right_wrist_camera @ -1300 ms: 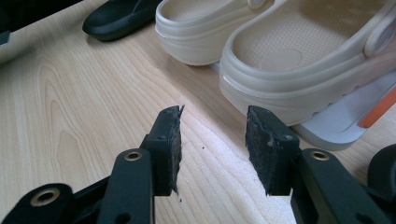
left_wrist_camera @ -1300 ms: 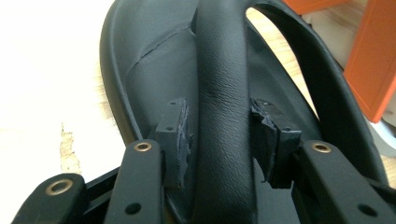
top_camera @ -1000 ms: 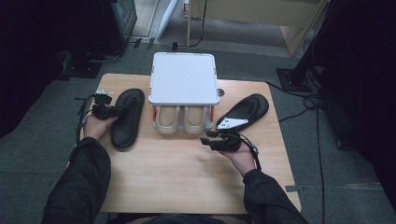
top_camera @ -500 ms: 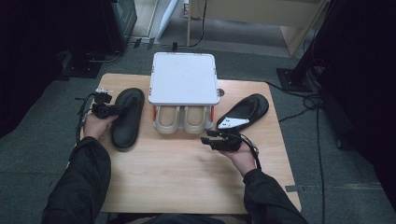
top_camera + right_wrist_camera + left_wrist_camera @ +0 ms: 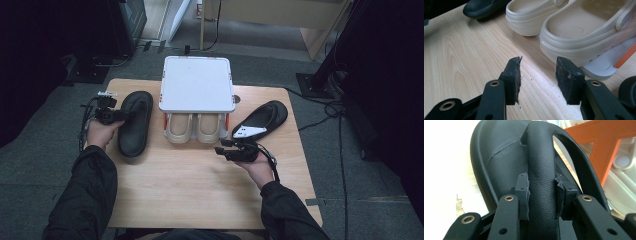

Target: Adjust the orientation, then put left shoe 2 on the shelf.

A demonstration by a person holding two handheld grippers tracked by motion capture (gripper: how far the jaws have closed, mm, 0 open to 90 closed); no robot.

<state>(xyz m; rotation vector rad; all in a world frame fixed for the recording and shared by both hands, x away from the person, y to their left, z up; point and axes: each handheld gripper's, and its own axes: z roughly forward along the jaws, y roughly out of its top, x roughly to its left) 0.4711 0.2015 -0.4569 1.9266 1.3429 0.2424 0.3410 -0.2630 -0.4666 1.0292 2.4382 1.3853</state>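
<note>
Left hand-held gripper [image 5: 541, 195]: pads pinch the wide strap [image 5: 541, 157] of the black sandal [image 5: 134, 122], clamped tight from both sides. Grip sits on the strap alone, not on the sole. Risk as I judge it: on a lift the sandal hangs from that one band, can swing and knock the orange-framed rack [image 5: 196, 84] just to its right in the high view, or the smooth leather-like strap slips through the worn, chipped pads.

Right hand-held gripper [image 5: 537, 77]: jaws stand apart with nothing between them, low over the bench [image 5: 200, 185], pointing at the cream clogs [image 5: 564, 27]. Risk: a careless reach nudges the clogs deeper under the rack.

Black sandal: matte, thick sole, rounded toe, a seam across the footbed. It lies left of centre in the high view, lengthwise, beside the rack. Its mate [image 5: 262, 117] lies at the right, well apart, with a white tag on it.
</note>
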